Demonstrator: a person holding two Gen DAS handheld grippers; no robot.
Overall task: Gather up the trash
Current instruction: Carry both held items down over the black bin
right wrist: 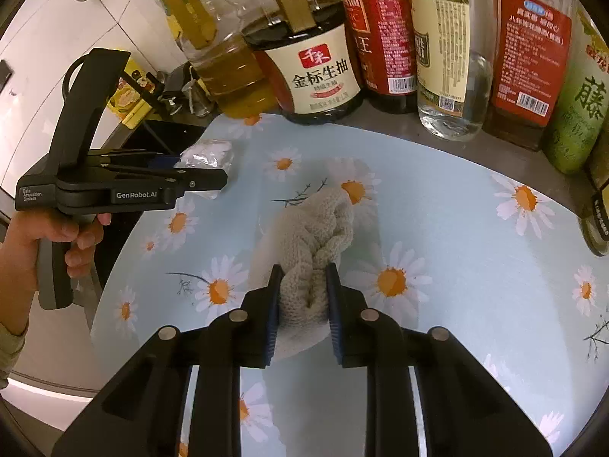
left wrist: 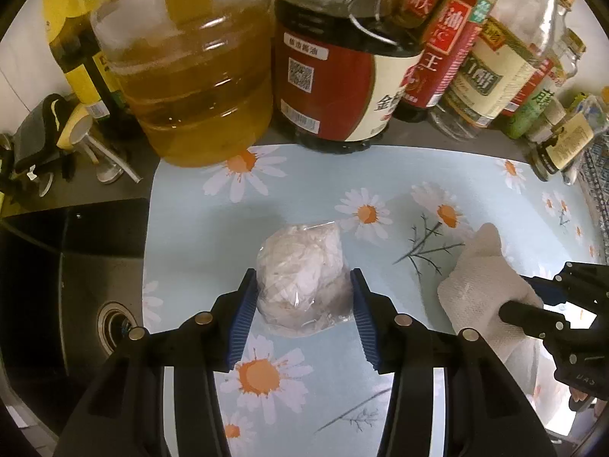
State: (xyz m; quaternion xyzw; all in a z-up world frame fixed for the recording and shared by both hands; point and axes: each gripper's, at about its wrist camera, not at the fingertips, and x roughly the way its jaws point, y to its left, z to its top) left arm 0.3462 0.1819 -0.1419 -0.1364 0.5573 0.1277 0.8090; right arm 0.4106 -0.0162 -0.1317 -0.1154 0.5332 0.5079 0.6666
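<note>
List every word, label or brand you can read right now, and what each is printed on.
"GenRobot.AI": side of the left gripper, right wrist view.
"Data Acquisition System": small, on its body's rear end.
"千禾" and "金标生抽": cream label of the dark soy sauce jug.
"藤": green bottle at far right.
"王": red-labelled bottle.
QR codes, barcodes and fine print on the other bottles: too small or blurred to read.

Your mat (left wrist: 198, 236) is pale blue with white daisies, orange centres. Your bag (left wrist: 300, 285) is clear, white crumpled stuff inside. Your cloth (right wrist: 316, 236) is off-white knit. Your grippers are black with blue pads (left wrist: 243, 316). Oil jug (left wrist: 198, 87) is amber, soy bottle (right wrist: 323, 72) is dark with a cream label.
</note>
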